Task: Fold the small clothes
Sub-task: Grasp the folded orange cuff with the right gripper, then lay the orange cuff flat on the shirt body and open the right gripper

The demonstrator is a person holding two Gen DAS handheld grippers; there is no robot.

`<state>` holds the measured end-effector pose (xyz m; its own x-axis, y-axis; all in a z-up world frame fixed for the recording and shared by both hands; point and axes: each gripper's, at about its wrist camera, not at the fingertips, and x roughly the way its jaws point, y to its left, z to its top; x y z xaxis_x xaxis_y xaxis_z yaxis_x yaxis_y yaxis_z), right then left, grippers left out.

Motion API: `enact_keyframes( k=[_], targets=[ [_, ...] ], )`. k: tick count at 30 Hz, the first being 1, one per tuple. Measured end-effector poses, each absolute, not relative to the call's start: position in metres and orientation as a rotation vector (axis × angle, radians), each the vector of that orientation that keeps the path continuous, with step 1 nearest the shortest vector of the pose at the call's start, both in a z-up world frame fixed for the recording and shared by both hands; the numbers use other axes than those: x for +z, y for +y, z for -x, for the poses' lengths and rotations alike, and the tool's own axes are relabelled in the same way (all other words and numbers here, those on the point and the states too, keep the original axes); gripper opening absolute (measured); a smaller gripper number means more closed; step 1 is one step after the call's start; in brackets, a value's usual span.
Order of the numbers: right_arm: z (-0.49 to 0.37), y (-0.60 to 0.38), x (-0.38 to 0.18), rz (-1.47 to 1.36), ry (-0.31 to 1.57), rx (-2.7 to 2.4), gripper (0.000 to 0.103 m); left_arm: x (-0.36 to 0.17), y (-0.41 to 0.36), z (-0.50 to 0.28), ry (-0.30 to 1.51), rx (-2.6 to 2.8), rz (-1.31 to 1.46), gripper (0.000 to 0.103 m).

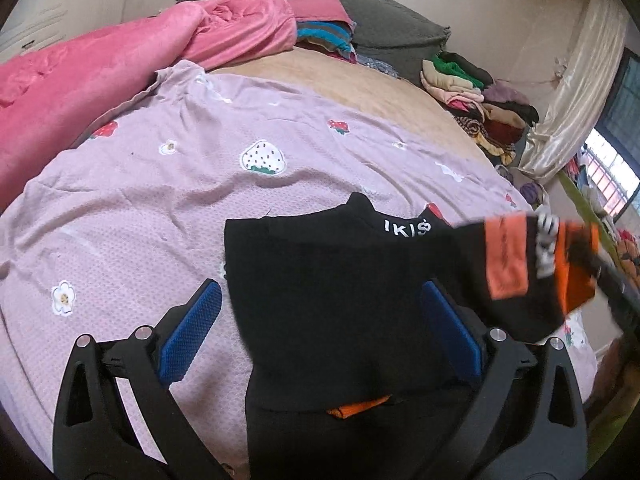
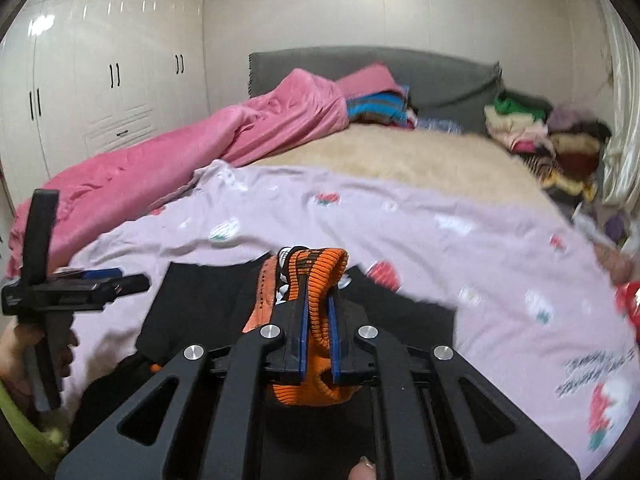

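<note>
A small black garment (image 1: 332,300) with white collar lettering lies flat on a lilac strawberry-print sheet (image 1: 160,184). My left gripper (image 1: 320,324) is open, its blue pads either side of the garment's body, holding nothing. My right gripper (image 2: 318,320) is shut on the garment's orange ribbed sleeve cuff (image 2: 316,276) and holds it lifted above the black body (image 2: 192,300). In the left wrist view the lifted orange-and-black sleeve (image 1: 516,264) is at the right, blurred. The left gripper (image 2: 76,288) shows at the left of the right wrist view.
A pink blanket (image 1: 80,92) is heaped along the bed's left side. Folded clothes (image 1: 324,36) sit by the grey headboard, and a mixed pile of clothes (image 1: 480,100) at the far right. White wardrobes (image 2: 100,80) stand behind the bed.
</note>
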<state>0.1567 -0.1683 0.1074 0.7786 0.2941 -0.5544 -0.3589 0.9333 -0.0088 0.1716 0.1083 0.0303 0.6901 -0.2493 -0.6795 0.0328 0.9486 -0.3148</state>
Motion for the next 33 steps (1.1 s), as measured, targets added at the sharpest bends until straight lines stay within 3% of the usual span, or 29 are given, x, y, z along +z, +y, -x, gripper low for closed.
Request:
enact_keyframes(
  k=[16,33],
  targets=[
    [-0.177,-0.192,0.041,0.109,0.712,0.209,0.007,0.004,0.064,-0.179,0.868,-0.21,0.151,0.093],
    [-0.185,-0.201,0.019,0.128,0.758,0.116,0.009,-0.007,0.051,-0.182,0.891,-0.223,0.111,0.093]
  ],
)
